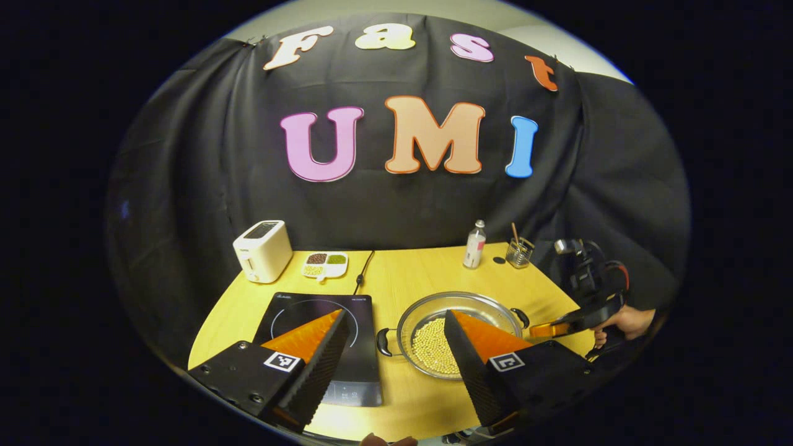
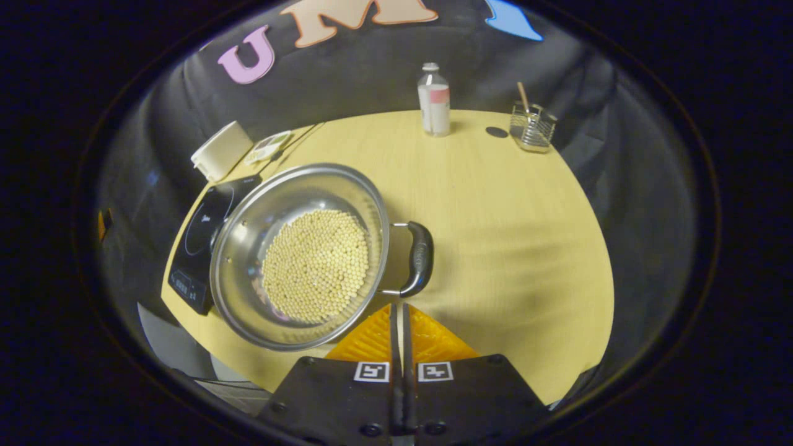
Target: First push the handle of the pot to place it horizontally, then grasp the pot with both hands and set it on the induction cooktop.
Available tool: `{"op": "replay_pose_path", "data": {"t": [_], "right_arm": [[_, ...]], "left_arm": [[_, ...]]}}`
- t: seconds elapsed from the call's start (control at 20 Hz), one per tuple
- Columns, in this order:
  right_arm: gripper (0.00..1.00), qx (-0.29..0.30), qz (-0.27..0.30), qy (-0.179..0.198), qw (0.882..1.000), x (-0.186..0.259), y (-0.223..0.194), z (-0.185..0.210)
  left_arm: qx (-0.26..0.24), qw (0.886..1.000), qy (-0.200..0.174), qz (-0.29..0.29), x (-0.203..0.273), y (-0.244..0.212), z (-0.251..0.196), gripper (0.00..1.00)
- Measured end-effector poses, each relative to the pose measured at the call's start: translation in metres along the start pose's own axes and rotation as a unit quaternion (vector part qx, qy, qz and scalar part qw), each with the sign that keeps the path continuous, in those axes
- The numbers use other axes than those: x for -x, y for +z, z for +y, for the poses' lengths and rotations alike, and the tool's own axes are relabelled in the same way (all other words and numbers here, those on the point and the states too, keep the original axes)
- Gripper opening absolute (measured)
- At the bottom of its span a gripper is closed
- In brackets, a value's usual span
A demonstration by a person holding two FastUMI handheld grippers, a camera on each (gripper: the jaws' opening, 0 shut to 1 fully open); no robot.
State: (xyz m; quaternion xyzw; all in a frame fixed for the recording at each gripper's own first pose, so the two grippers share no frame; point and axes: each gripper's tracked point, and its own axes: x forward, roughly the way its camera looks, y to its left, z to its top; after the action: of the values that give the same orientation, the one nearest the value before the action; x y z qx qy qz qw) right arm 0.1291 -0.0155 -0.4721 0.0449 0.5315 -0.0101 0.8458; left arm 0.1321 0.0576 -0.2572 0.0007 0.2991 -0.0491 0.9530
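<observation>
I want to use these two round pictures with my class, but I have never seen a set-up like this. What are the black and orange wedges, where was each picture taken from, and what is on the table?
No robot here: a person holds a two-finger gripper in each hand, and a fisheye camera rides on each.

The left gripper view looks along the left gripper, its fingers wide open and holding nothing. The right gripper and the hand holding it show at that picture's right.

The right gripper view looks along the right gripper, fingers closed with nothing between them, near the pot's black handle.

On the yellow table: a steel pot of pale beans, a black induction cooktop beside it, a white toaster, a small divided dish, a bottle and a wire holder.
</observation>
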Motion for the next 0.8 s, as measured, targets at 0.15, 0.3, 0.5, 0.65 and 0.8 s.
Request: {"op": "replay_pose_path", "data": {"t": [0.15, 0.3, 0.5, 0.65, 0.8], "right_arm": [[0.05, -0.036, -0.008, -0.044, 0.998, 0.014, 0.0, -0.002], [0.23, -0.074, -0.02, -0.058, 0.995, 0.024, 0.001, 0.01], [0.61, -0.081, -0.027, -0.071, 0.994, 0.035, 0.003, 0.019], [0.61, -0.084, -0.014, -0.075, 0.994, 0.026, 0.005, 0.017], [0.64, -0.086, -0.01, -0.073, 0.994, 0.011, 0.013, 0.009]], "left_arm": [[0.05, 0.996, -0.045, 0.052, -0.017, -0.029, 0.004, 0.96], [0.079, 0.991, -0.057, 0.09, -0.033, -0.053, 0.023, 0.96], [0.101, 0.982, -0.084, 0.137, -0.054, -0.074, 0.031, 0.96], [0.1, 0.977, -0.088, 0.166, -0.072, -0.088, 0.033, 0.96], [0.096, 0.973, -0.084, 0.192, -0.09, -0.105, 0.031, 0.96]]}}
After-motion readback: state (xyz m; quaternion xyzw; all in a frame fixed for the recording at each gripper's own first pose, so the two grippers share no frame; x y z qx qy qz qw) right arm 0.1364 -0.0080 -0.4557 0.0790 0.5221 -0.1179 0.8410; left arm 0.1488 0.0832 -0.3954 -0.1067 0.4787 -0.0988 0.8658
